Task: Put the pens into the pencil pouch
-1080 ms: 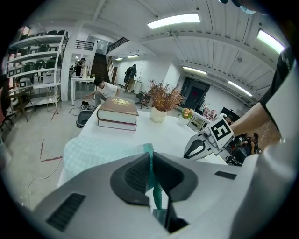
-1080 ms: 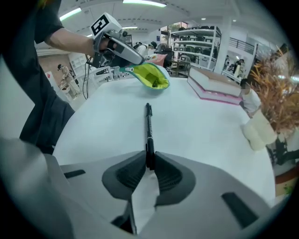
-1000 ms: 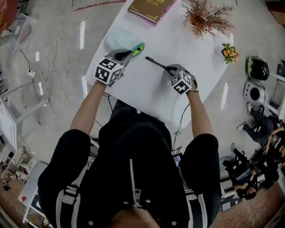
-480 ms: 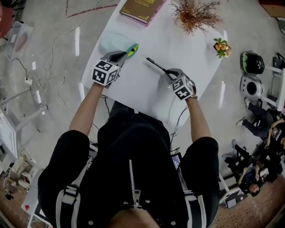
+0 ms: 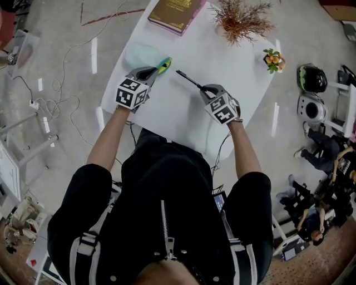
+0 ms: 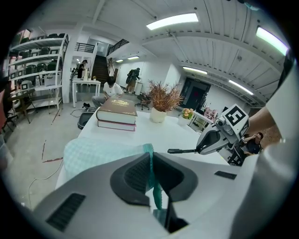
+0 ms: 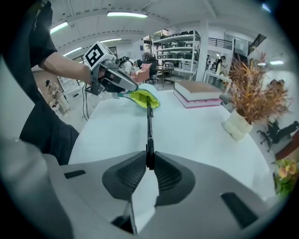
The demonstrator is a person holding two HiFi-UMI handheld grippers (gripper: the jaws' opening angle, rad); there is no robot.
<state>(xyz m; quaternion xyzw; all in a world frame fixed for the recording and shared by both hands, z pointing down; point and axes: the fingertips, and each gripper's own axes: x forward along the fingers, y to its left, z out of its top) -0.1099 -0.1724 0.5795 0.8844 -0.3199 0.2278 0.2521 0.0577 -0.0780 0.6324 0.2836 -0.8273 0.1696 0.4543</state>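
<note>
Head view, with the person at 6 o'clock. The pen point(image 5: 189, 80) is a slender, all-black stick. The right gripper point(image 5: 204, 89) holds it by one end, with the fingers closed narrow on the barrel. In the right gripper view the pen point(image 7: 149, 126) runs straight out from between the fingers of the right gripper point(image 7: 149, 161) toward 12 o'clock. In the head view its free end points to 10 o'clock, near the pencil pouch point(image 5: 139, 54) but apart from it.

The pencil pouch is a soft, pale mint fabric with a fine check and a bright green-and-yellow end point(image 7: 145, 97). It lies at the 10 o'clock edge of the white worktop point(image 5: 222, 50). The left gripper point(image 5: 156, 69) pinches it at that coloured end. In the left gripper view the fingers of the left gripper point(image 6: 152, 161) are pressed together on a green toothed strip of the pouch point(image 6: 98, 151).

A brown book point(image 5: 175, 12) lies at 12 o'clock. A dried plant point(image 5: 242, 19) stands at 1 o'clock, and a small pot of orange flowers point(image 5: 271, 59) at 2 o'clock.
</note>
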